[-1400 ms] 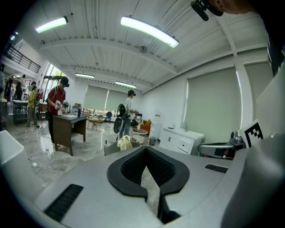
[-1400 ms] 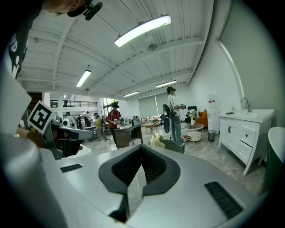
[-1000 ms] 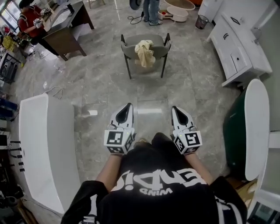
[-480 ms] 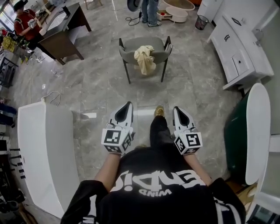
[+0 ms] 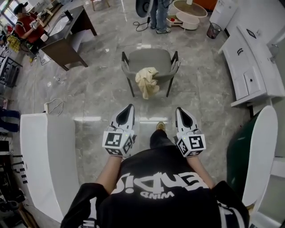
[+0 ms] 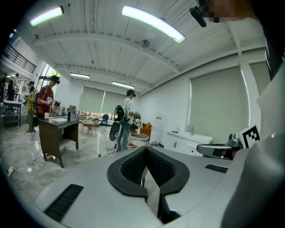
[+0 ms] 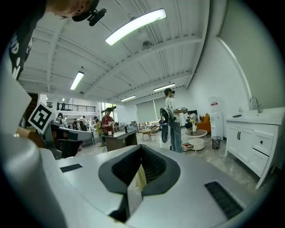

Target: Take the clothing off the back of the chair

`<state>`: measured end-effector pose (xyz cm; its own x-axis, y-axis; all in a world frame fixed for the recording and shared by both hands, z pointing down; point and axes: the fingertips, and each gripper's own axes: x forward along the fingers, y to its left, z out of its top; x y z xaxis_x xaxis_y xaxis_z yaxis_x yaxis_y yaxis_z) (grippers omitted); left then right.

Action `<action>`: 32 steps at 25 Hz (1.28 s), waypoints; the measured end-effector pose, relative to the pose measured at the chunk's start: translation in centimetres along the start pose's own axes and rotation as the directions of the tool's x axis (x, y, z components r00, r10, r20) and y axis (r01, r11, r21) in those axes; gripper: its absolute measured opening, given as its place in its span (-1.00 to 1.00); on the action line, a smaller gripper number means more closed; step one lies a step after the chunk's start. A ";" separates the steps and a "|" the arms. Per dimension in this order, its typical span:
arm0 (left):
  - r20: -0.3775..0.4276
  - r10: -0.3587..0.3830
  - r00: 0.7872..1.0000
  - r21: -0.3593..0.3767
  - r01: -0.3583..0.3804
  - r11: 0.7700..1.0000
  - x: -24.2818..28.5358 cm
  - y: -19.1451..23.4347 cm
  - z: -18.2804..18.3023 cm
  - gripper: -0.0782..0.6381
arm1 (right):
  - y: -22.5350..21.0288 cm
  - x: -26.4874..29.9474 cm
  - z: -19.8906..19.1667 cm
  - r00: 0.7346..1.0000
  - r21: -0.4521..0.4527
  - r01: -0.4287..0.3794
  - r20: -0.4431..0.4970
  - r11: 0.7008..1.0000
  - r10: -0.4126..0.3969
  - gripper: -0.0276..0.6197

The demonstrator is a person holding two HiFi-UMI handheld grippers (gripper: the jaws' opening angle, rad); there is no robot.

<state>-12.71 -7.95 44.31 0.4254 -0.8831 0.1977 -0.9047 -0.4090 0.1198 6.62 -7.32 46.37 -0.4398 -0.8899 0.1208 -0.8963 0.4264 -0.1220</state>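
Observation:
A grey chair (image 5: 150,62) stands on the marble floor ahead, its back turned towards me. A cream cloth (image 5: 147,81) hangs over the middle of that back. My left gripper (image 5: 130,107) and right gripper (image 5: 178,110) are held side by side and point at the chair, well short of it. Both are shut and hold nothing. In the left gripper view the left gripper (image 6: 146,149) has its pads meeting. In the right gripper view the right gripper (image 7: 141,148) shows a sliver of the cream cloth (image 7: 140,177) through the slit behind its tips.
A white bathtub (image 5: 44,156) lies at my left, another white tub (image 5: 260,147) at my right. White cabinets (image 5: 251,67) line the right wall. A dark desk (image 5: 67,31) with a person in red (image 5: 27,27) stands far left. Another person (image 5: 158,15) and a round basin (image 5: 189,8) are beyond the chair.
Both grippers have travelled forward with me, so the chair and cloth now sit closer. My foot stepped ahead between the grippers. The jaws stayed shut.

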 end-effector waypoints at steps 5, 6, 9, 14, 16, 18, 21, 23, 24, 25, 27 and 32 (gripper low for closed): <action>-0.054 0.030 0.998 0.009 -0.029 1.000 6.9 0.8 1.6 -0.74 | -6.0 5.8 2.7 1.000 0.010 -0.016 0.008 1.000 0.016 -0.87; -0.053 0.040 0.998 0.008 -0.039 0.999 8.0 1.1 2.0 -0.73 | -7.1 6.8 3.1 1.000 0.012 -0.018 0.009 1.000 0.018 -0.87; -0.031 0.073 0.997 -0.002 -0.073 0.997 10.7 2.1 3.2 -0.73 | -9.6 9.7 4.0 1.000 0.012 -0.031 0.006 0.999 0.031 -0.87; -0.022 0.089 0.996 0.008 -0.089 0.996 13.6 3.3 4.6 -0.73 | -10.0 13.7 4.1 0.996 0.019 -0.083 -0.031 0.996 0.084 -0.87; -0.024 0.085 0.996 0.022 -0.085 0.996 14.3 3.7 4.8 -0.73 | -9.3 14.8 4.1 0.993 0.022 -0.110 -0.043 0.994 0.110 -0.87; -0.026 0.076 0.997 0.032 -0.076 0.997 14.9 4.0 4.8 -0.73 | -8.7 15.7 4.0 0.990 0.025 -0.129 -0.049 0.991 0.130 -0.87; -0.039 0.059 0.998 0.014 -0.059 0.998 15.7 4.8 4.3 -0.52 | -8.1 16.9 3.8 0.987 0.022 -0.145 -0.061 0.989 0.146 -0.87; -0.060 0.041 0.997 -0.013 -0.042 0.999 16.5 5.3 3.6 -0.13 | -8.0 17.4 3.6 0.986 0.022 -0.150 -0.071 0.988 0.151 -0.87; -0.069 0.033 0.997 -0.014 -0.034 0.999 17.0 5.5 3.2 0.04 | -8.0 17.8 3.5 0.985 0.022 -0.152 -0.074 0.988 0.153 -0.87; -0.076 0.026 0.997 -0.009 -0.027 1.000 17.5 5.6 2.9 0.23 | -8.0 18.1 3.4 0.985 0.020 -0.152 -0.077 0.988 0.153 -0.87; -0.101 0.015 0.995 0.007 -0.015 1.000 18.4 5.9 2.0 0.45 | -8.0 18.6 3.3 0.985 0.019 -0.149 -0.081 0.989 0.150 -0.87; -0.182 -0.010 0.983 0.002 0.011 1.000 21.0 6.5 -1.0 0.49 | -8.3 19.4 3.1 0.986 0.017 -0.142 -0.089 0.990 0.143 -0.87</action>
<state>-9.65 -28.88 50.22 0.4321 -0.8221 0.3707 -0.9000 -0.4190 0.1198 5.73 -28.61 46.66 -0.5669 -0.8018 0.1891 -0.8236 0.5458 -0.1544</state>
